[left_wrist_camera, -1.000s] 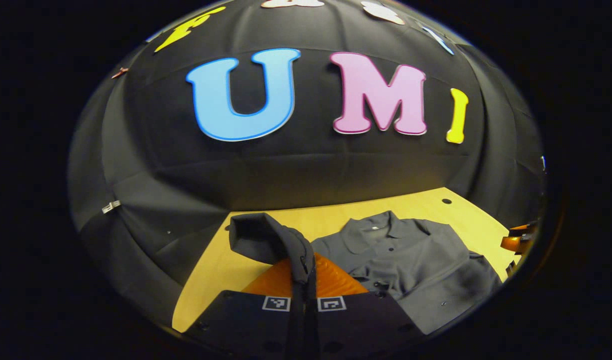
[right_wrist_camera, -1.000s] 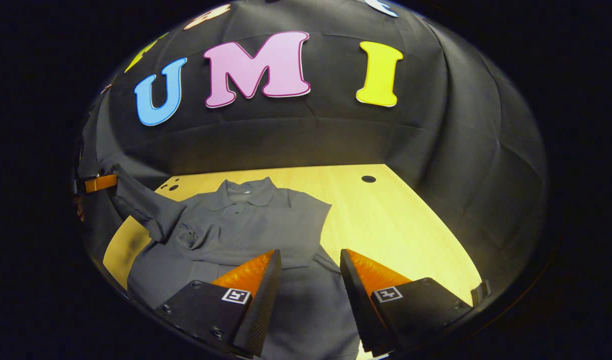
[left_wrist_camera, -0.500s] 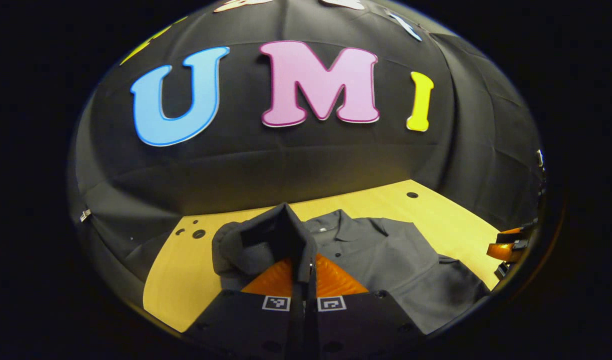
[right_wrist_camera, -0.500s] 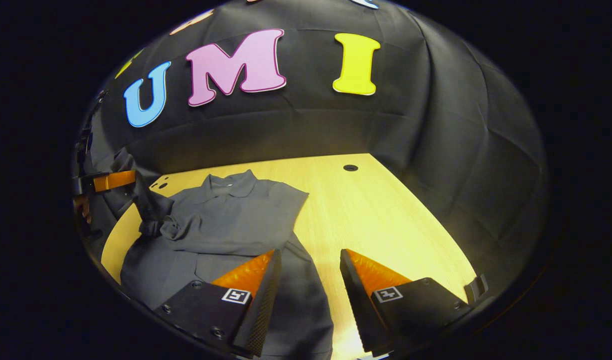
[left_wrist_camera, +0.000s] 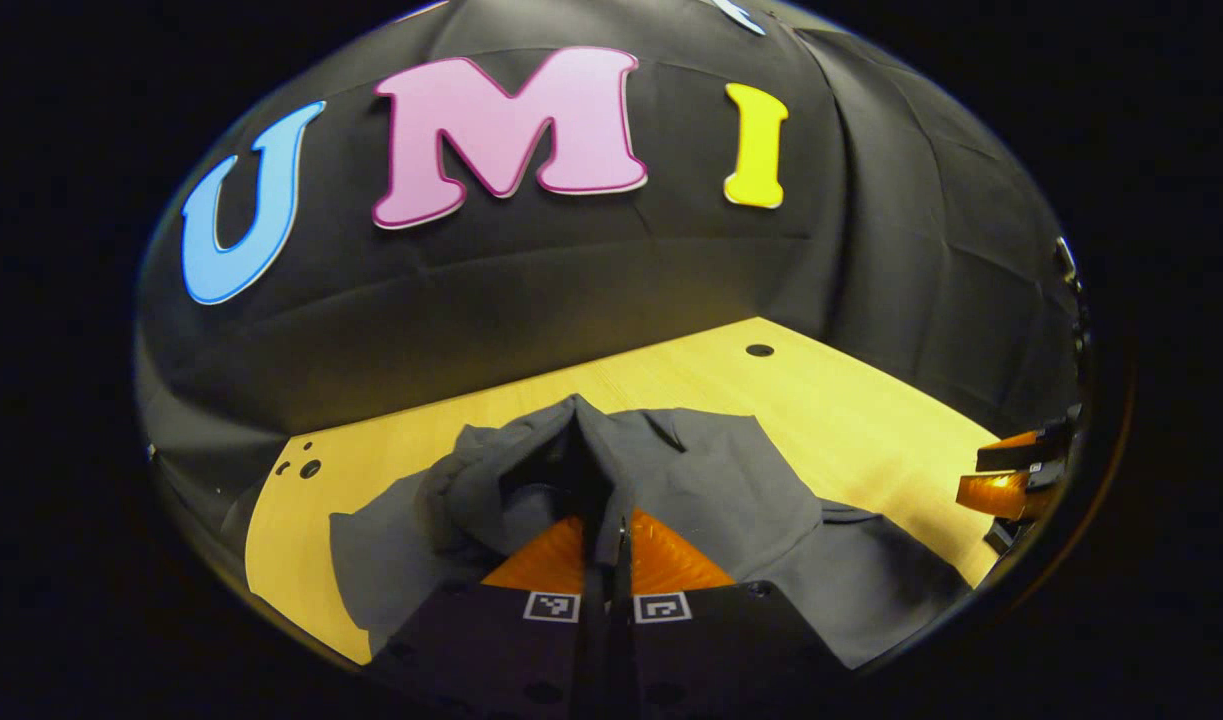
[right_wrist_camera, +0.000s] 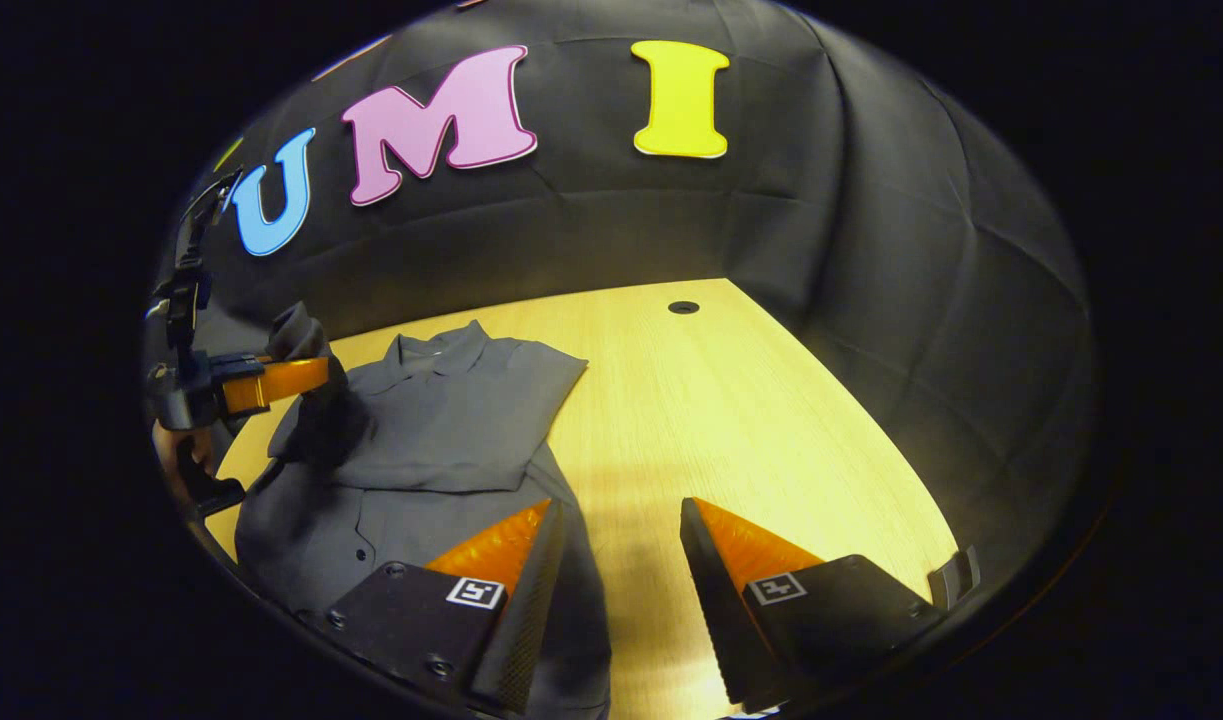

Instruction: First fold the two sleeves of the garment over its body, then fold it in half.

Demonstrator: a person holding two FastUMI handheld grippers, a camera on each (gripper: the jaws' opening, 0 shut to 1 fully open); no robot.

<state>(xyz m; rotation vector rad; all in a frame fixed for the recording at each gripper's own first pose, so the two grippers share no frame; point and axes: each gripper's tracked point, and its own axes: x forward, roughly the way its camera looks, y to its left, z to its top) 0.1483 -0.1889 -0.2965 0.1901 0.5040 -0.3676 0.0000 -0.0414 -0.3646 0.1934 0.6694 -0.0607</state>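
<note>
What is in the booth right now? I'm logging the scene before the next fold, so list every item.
garment: one, grey collared shirt, lying on the table, one sleeve already folded over its body
sleeve: one, grey, lifted above the shirt body, pinched in the left gripper
table: one, light wood, with round holes near its far edge
left gripper: one, shut on the sleeve
right gripper: one, open, over the table beside the shirt's hem

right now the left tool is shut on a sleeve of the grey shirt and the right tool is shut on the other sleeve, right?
Not quite. The left tool is shut on a sleeve of the grey shirt, but the right tool is open and holds nothing, as the right gripper view shows.
</note>
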